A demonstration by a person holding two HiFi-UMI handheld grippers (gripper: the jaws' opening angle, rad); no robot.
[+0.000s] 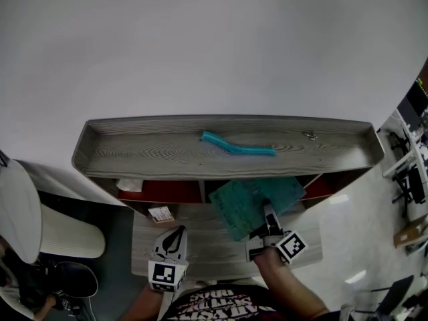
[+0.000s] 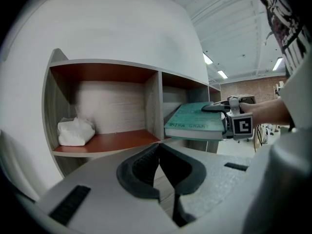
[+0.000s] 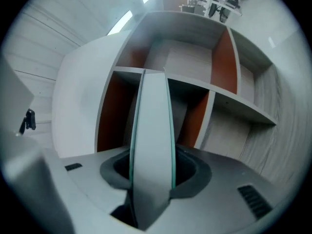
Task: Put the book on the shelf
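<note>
A teal hardcover book [image 1: 257, 202] lies flat in the air in front of the shelf unit [image 1: 134, 149], at the mouth of its right-hand compartment. My right gripper [image 1: 267, 214] is shut on the book's near edge. In the right gripper view the book [image 3: 153, 130] shows edge-on between the jaws of that gripper [image 3: 152, 179], pointing at the divider of the shelf [image 3: 234, 106]. The left gripper view shows the book [image 2: 197, 123] beside the middle partition. My left gripper [image 1: 172, 239] hangs lower left, its jaws [image 2: 160, 167] shut and empty.
A white crumpled bundle [image 2: 75, 130] sits in the left compartment on the red shelf board [image 2: 109, 140]. A bent teal tube [image 1: 237, 146] lies on the shelf's top. A small paper [image 1: 160, 214] lies below the shelf front. A white chair [image 1: 40, 226] stands at the left.
</note>
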